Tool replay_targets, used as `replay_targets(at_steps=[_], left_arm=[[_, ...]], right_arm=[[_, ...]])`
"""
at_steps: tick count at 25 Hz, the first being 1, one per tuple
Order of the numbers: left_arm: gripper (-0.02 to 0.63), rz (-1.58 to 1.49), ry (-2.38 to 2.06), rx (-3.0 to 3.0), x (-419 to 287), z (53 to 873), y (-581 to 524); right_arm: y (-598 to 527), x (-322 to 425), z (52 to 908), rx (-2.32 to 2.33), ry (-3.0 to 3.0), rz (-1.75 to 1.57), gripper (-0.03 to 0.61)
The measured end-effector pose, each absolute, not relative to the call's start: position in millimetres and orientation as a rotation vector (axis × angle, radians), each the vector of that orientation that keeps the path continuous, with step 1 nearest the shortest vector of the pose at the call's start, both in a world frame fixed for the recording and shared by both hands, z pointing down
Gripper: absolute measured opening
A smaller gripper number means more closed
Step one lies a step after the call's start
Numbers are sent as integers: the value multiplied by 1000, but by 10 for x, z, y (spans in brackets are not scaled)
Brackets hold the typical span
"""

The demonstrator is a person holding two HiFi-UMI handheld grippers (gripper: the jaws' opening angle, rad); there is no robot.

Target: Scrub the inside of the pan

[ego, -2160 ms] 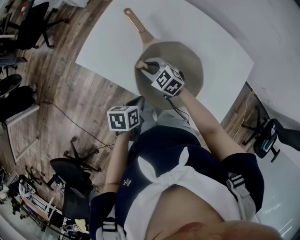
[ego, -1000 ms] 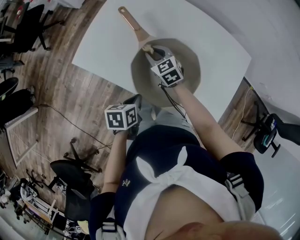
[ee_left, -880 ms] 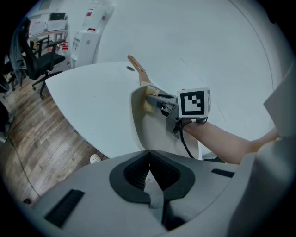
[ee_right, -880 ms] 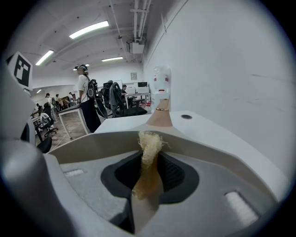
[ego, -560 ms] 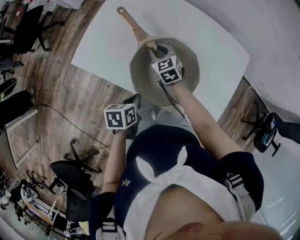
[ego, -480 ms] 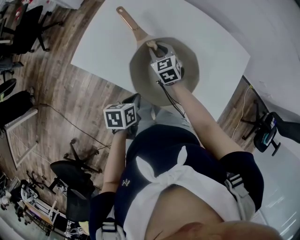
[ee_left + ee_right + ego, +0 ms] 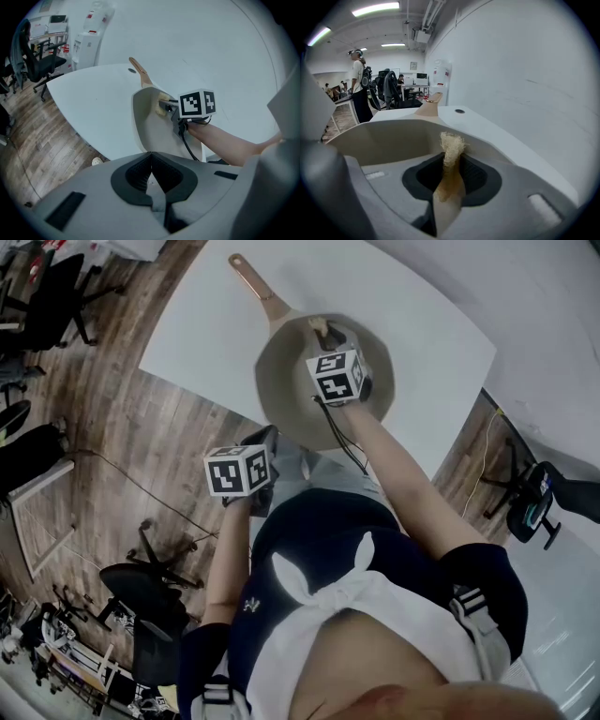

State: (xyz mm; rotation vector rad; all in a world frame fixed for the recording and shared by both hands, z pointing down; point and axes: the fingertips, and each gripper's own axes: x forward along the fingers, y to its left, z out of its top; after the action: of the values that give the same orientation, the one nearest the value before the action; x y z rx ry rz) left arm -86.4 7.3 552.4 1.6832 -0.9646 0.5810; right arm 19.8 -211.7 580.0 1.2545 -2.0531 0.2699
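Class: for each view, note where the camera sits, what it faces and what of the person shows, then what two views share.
Head view: on the head, looking steeply down at pan and table; torso, arms, left gripper, right gripper show.
Left gripper view: on that gripper, facing the pan and the right gripper; its shut, empty fingers and right forearm show.
Right gripper view: on that gripper, facing into the pan; fingers clamp the scrubber.
Shared: all three show the pan.
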Motion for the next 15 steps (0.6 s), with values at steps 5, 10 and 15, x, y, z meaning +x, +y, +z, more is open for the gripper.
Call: replay_targets(at_steps=[5,10,15], left_arm=[[5,580,-968,1684,-858,5520,63],[5,587,-972,1687,-851,5531,66],[5,589,-981,1687,-839,5527,78]], right_arm=[[-2127,380,5809,1328,-1981,299,92],[-2123,550,5809,1377,-1933,324,92],[-2099,670,5802,1402,-1890,345,92]])
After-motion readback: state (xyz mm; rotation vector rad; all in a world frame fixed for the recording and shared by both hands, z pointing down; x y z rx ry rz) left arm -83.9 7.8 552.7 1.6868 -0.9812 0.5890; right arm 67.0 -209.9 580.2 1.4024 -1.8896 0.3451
